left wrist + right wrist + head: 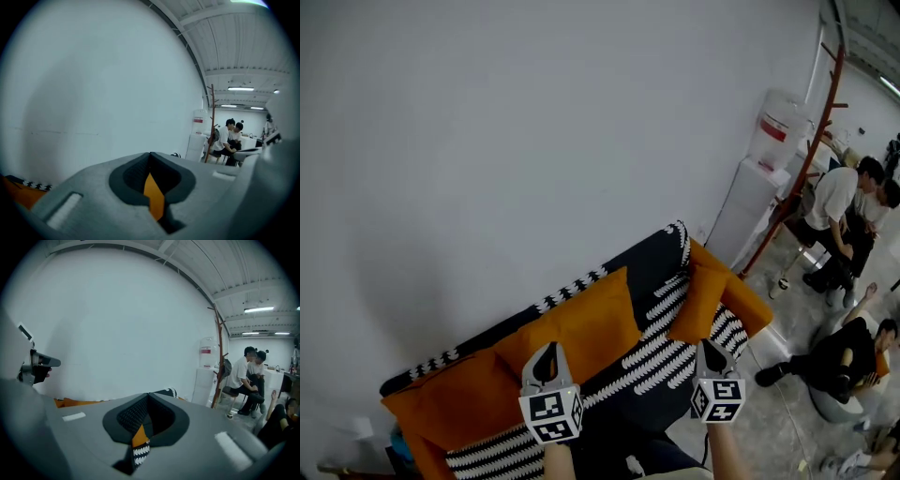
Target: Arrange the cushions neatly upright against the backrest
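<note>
Tools: left tool (pixel 546 354) and right tool (pixel 709 351), both pressed together, empty. Ahead of left tool: middle cushion (pixel 586 326). Ahead of right tool: end cushion (pixel 698 302) (beside the armrest (pixel 752 306)).

- A white wall (pixel 534 141) is seen at the back.
- A water dispenser (pixel 750 211) is placed against it, just beside a reddish coat stand (pixel 807 164).
- Two people (pixel 844 211) are seated beyond it; a third person (pixel 848 354) is seated lower.

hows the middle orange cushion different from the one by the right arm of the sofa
The middle cushion looks wider than the right cushion. The middle cushion leans along the backrest; the right cushion sits in the corner by the armrest. Both are plain orange.
</note>
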{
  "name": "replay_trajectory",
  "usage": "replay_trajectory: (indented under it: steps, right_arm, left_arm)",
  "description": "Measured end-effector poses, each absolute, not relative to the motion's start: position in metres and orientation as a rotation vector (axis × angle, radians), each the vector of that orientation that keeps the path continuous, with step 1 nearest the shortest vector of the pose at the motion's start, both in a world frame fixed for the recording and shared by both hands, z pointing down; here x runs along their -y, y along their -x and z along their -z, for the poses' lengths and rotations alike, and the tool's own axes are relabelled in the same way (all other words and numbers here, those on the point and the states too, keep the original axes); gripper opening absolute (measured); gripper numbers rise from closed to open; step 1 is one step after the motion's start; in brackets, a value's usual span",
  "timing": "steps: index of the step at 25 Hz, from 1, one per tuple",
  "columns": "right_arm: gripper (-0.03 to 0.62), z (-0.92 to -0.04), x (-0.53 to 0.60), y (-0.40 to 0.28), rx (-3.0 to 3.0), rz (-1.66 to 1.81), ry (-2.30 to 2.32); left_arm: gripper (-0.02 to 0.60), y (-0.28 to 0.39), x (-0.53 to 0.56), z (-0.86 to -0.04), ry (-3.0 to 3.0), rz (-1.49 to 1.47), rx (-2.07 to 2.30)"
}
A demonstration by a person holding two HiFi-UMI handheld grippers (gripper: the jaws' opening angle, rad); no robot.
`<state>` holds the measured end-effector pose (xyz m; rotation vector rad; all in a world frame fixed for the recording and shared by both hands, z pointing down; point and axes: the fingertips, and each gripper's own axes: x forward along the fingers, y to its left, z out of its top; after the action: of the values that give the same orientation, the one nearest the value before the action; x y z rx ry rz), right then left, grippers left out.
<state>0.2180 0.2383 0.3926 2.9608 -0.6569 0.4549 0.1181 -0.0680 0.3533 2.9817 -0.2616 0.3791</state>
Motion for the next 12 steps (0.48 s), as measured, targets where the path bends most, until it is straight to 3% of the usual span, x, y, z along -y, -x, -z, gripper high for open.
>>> replay_trajectory:
  steps: [12]
  right_arm:
    - [0.012,-0.398,-0.3,-0.254,0.5,-0.468,-2.967]
  left_arm:
    - [0.005,-0.183,0.006,-0.367,-2.99,-0.42,0.08]
